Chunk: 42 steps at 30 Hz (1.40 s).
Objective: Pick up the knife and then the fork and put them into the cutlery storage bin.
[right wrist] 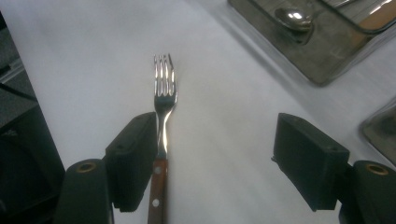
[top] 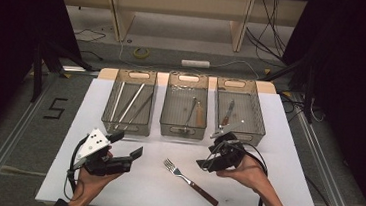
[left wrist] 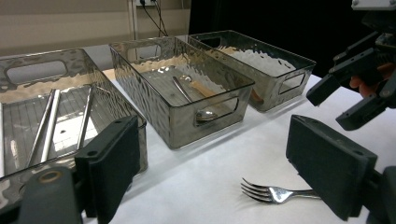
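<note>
A fork with a brown wooden handle lies on the white table top, tines toward the far left. My left gripper hovers open to the fork's left, nothing between its jaws. In the left gripper view the fork lies low by the right jaw. My right gripper hangs open just right of the tines. In the right gripper view the fork runs beside the left jaw, not held. The right gripper also appears at the far right of the left gripper view.
Three wire baskets stand in a row behind the fork. The left basket holds metal chopsticks, the middle basket a spoon, the right basket a knife. Cables lie on the floor beyond.
</note>
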Motion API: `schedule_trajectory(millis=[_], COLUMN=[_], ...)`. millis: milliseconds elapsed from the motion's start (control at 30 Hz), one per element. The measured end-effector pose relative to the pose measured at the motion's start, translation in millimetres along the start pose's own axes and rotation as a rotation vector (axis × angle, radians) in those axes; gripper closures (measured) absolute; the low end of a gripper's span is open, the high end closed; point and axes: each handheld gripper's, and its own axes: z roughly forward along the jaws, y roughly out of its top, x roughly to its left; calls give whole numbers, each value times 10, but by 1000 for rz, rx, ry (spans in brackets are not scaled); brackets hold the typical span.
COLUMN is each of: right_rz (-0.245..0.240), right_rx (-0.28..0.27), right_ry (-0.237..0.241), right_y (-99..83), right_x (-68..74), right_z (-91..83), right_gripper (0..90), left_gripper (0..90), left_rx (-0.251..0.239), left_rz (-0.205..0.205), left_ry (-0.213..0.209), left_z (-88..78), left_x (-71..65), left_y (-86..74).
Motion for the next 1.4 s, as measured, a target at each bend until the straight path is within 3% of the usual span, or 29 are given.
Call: schedule_trajectory(millis=[700, 1400], right_rz=[-75, -90], right_rx=[111, 157], right_ry=[5, 32], right_y=[-117, -225], right_x=[193, 275], right_z=[200, 262], right_gripper=[342, 409], left_gripper=[174, 174], left_rx=[1, 0], left_rz=[1, 2], left_ry=[0, 1], left_z=[-1, -2], left_x=[-2, -4], left_y=[0, 0])
